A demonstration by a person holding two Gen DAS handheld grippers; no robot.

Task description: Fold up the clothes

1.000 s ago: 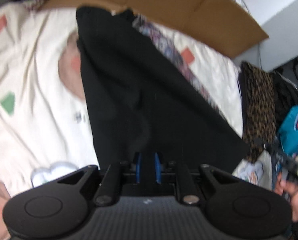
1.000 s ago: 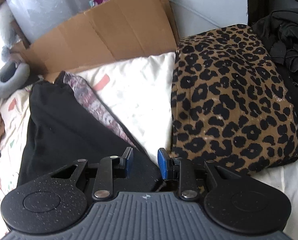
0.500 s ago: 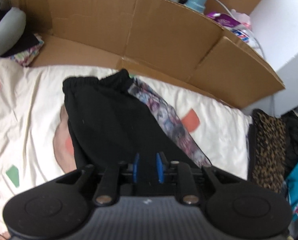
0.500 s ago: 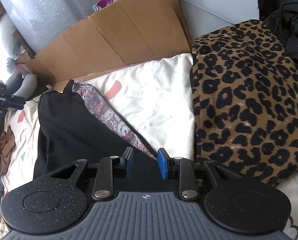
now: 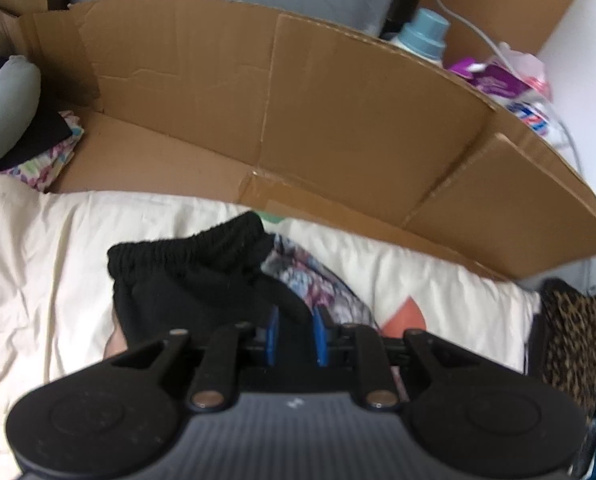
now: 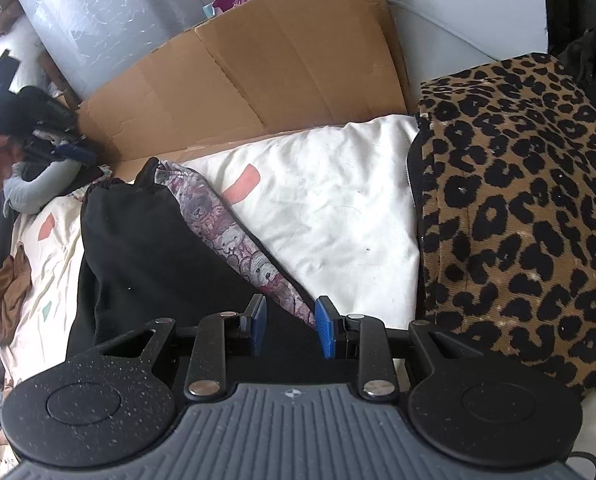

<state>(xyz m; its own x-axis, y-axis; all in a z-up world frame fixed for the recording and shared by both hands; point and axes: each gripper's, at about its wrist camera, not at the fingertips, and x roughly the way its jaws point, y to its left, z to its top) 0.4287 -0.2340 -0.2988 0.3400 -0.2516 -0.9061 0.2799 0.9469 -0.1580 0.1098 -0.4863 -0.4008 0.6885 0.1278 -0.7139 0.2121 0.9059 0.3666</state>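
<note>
Folding seems to be at an early step: the black garment (image 5: pixel 185 292) lies lengthwise on the bed (image 6: pixel 338 208), its waistband (image 5: pixel 189 244) at the far end near the cardboard (image 5: pixel 338 120), and I see no clean fold made across it yet.

The right tongs (image 6: pixel 289 316) stand about half closed at the near end of the garment. Black cloth fills the gap between the pads, and the long edge runs straight to them, so I judge that they pinch this end.

The left tongs (image 5: pixel 295 316) stand narrow above the waistband half. A ridge of black cloth shows in their gap, but I cannot tell if the pads press on it or if it only lies behind them.

For the next move I think both ends must be gripped surely, and then one end brought over to meet the other. A patterned cloth (image 6: pixel 225 232) lies just beside the garment, partly under its right edge. It may come along if the pads take too much, so the grip should be on the black layer only.

Room for moving is limited. The cardboard stands as a wall close behind the waistband. A leopard cloth (image 6: pixel 518 220) takes the right side of the bed. Between it and the garment there is a free strip of sheet, and more sheet is open on the left. A grey pillow (image 5: pixel 5 108) sits in the far left corner.
</note>
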